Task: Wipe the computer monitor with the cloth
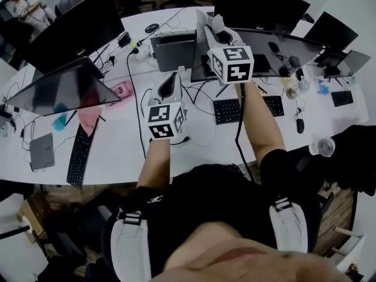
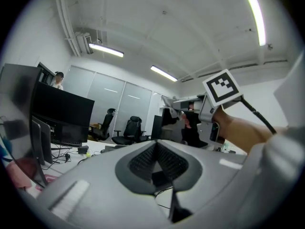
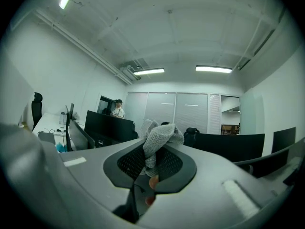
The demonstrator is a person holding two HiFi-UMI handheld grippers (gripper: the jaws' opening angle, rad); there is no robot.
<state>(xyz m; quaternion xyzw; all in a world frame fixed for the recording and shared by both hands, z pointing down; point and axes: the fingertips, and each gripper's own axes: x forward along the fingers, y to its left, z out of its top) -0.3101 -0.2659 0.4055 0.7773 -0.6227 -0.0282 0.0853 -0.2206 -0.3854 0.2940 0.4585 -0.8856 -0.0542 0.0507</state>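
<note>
My right gripper (image 1: 215, 29) is shut on a grey knitted cloth (image 1: 217, 22), which bunches up out of the closed pads (image 3: 167, 160) as a crumpled tuft (image 3: 159, 136). It is held high above the desk, over the top edge of the dark monitor (image 1: 267, 56) in front of me. The left gripper (image 1: 174, 80) hangs lower and nearer to me, above the white desk (image 1: 117, 151), with its jaws together and nothing between them (image 2: 156, 149). In the left gripper view the right gripper (image 2: 177, 105) shows up and to the right with the cloth at its tip.
A black keyboard (image 1: 241, 108) and cables lie under my arms. Another keyboard (image 1: 79, 155) and a pink cloth (image 1: 88, 116) lie at the left under two dark monitors (image 1: 61, 88). More monitors (image 1: 258, 4) stand behind. A mouse (image 1: 300, 125) and a small fan (image 1: 323, 147) sit at the right. A person (image 1: 26, 7) stands far left.
</note>
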